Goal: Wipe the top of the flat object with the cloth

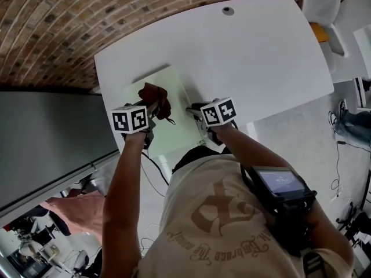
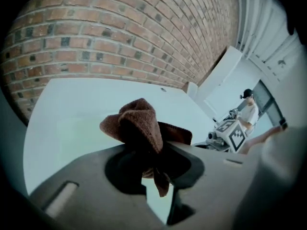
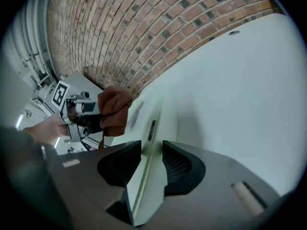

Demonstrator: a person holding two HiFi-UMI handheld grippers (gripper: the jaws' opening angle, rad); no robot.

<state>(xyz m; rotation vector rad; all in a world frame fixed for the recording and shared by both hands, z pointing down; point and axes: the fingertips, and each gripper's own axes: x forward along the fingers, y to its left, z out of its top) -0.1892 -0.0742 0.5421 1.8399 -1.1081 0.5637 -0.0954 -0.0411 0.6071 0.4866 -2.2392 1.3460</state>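
On my feed the cloth (image 2: 141,123) is one piece of brown terry, nubbly and bunched into a soft peak, with a loose tail hanging down. My left gripper (image 2: 153,164) has its jaws pinched together on that bundle, and the fabric fills the gap between them. From the head view the cloth sits over the near-left part of the board (image 1: 174,129). I cannot tell whether it touches the surface or hangs just above it.

The board is the single flat object here: a thin, pale green rectangle with a smooth, matte top, lying on the white table (image 1: 249,51). My right gripper (image 3: 151,159) has it by its right edge. The two dark, ribbed pads stand a moderate way apart and close on the thin panel, which runs edge-on between them. A small dark label (image 3: 152,127) sits on that edge, too small to read.

I count two grippers, each carrying one white cube with black square markers, plus one cloth, one board and one table. The table is smooth and glossy with rounded corners. Behind it runs a wall (image 1: 58,22) of rough red-brown brick.

The board's near end is hidden behind the grippers and my torso. A small round grey disc (image 1: 228,10) lies near the table's far edge; I cannot make out what it is.
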